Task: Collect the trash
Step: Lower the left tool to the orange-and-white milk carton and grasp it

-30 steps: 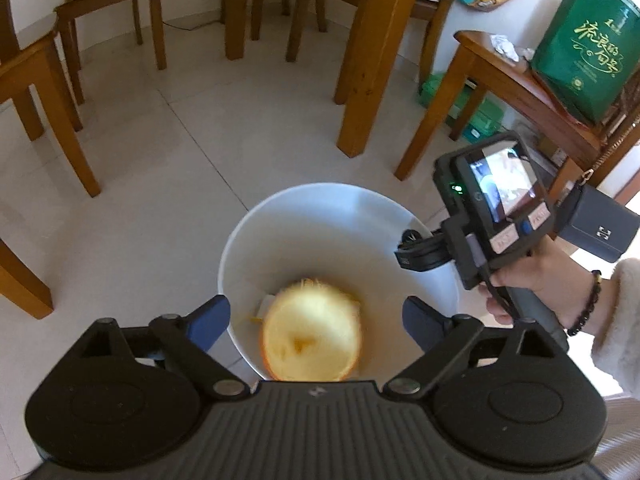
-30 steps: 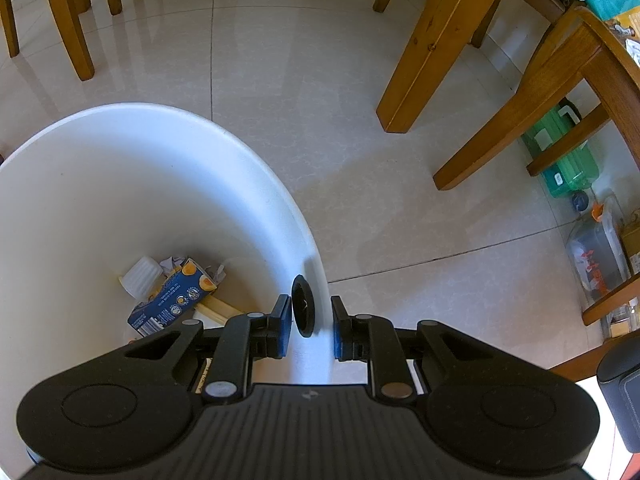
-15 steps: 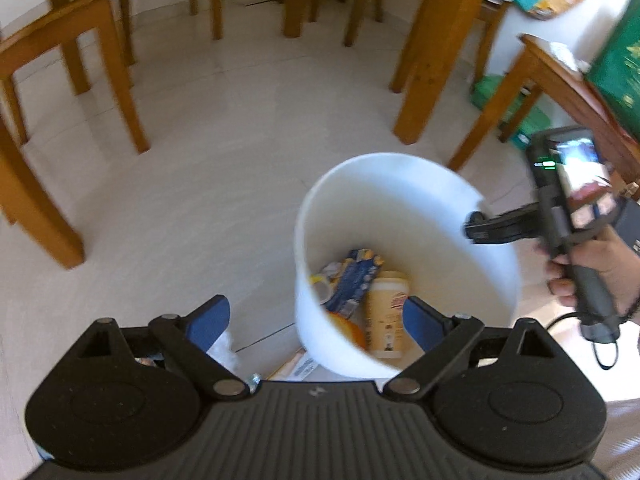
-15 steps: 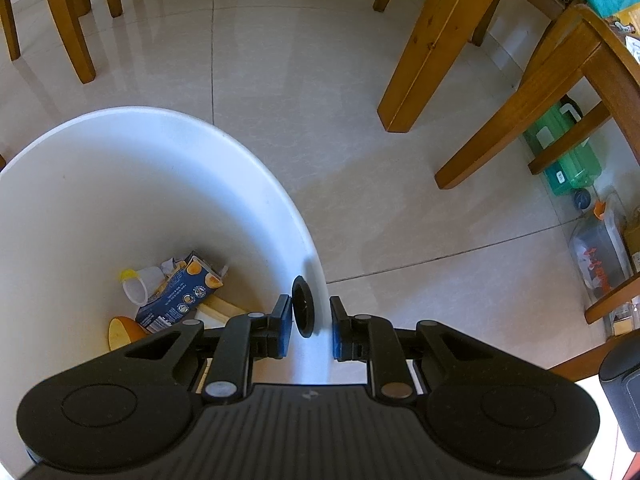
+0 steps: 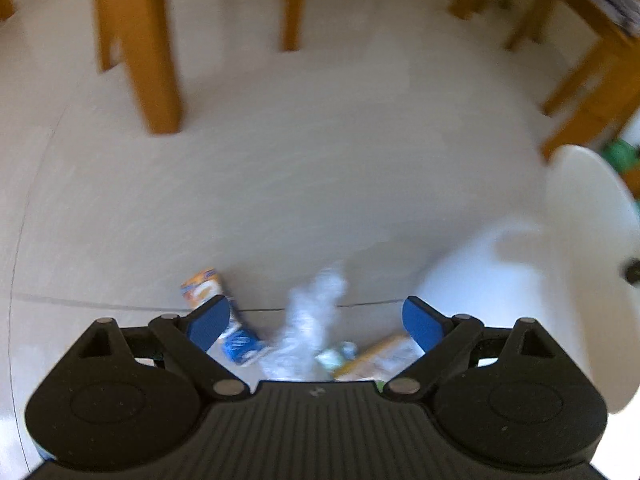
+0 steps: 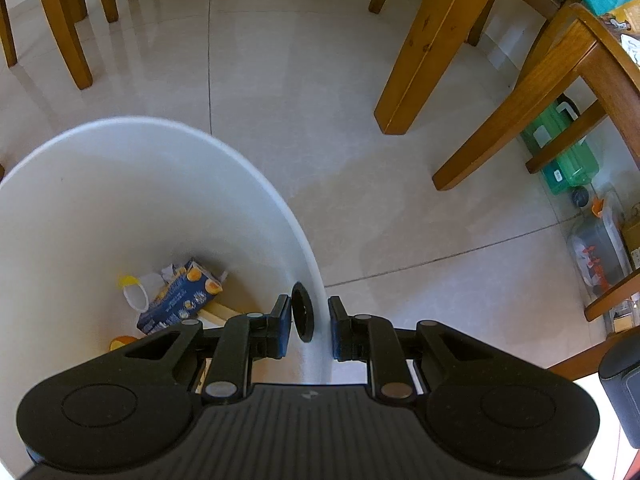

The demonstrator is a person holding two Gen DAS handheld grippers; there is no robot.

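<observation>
In the right wrist view my right gripper [image 6: 308, 320] is shut on the wall of the white bin [image 6: 248, 168], one finger inside and one outside. A blue juice carton [image 6: 180, 300], a clear cup [image 6: 136, 292] and an orange peel [image 6: 120, 342] lie on the bin's bottom. My left gripper [image 5: 316, 312] stands wide open, pointing down at litter on the floor: an orange and blue carton [image 5: 202, 286], crumpled clear plastic [image 5: 308, 332] and a yellow wrapper [image 5: 384, 354]. Nothing is between its blue pads. The bin [image 5: 588, 240] shows at the right edge of this blurred view.
Wooden chair legs [image 5: 156, 60] and a table leg [image 6: 424, 48] stand around on the pale tiled floor. A green container [image 6: 568, 156] and a clear plastic bottle [image 6: 596, 248] sit under the chair at the right.
The orange peel dropped from my left gripper into the bin. My left gripper then swung left and down, from above the bin to the litter on the floor. My right gripper stayed put.
</observation>
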